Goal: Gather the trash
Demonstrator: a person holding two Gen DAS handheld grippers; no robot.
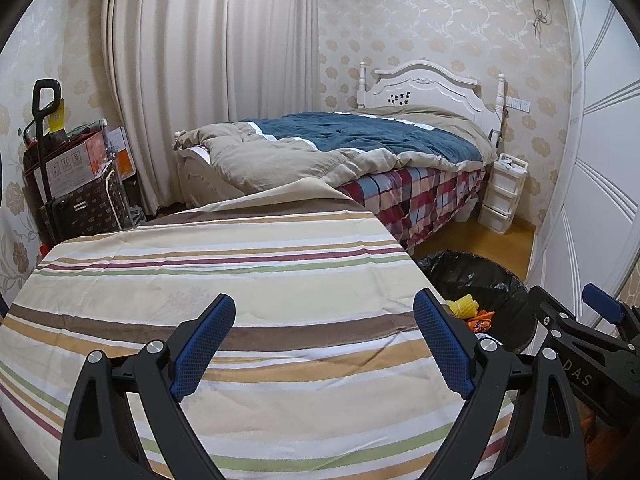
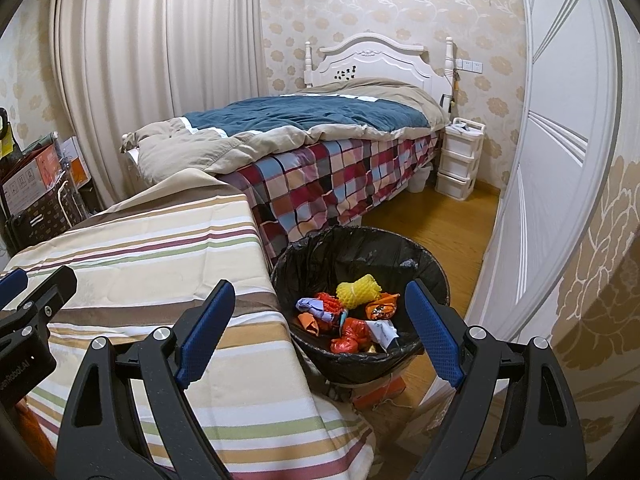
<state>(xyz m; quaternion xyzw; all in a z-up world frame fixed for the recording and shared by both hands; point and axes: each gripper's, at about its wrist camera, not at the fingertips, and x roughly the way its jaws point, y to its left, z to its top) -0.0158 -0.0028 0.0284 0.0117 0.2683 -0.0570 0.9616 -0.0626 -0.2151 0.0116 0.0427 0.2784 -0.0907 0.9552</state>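
A bin lined with a black bag stands on the floor right of the striped table; it also shows in the left wrist view. Inside lie a yellow foam net, orange and red wrappers and crumpled paper. My right gripper is open and empty, over the bin's near rim and the table's right edge. My left gripper is open and empty above the striped tablecloth. The right gripper appears in the left wrist view at the right edge.
A bed with a blue and beige quilt stands behind the table. A white drawer unit sits by the headboard. Boxes and a trolley stand at the left wall. White wardrobe doors line the right. Wooden floor lies between bed and wardrobe.
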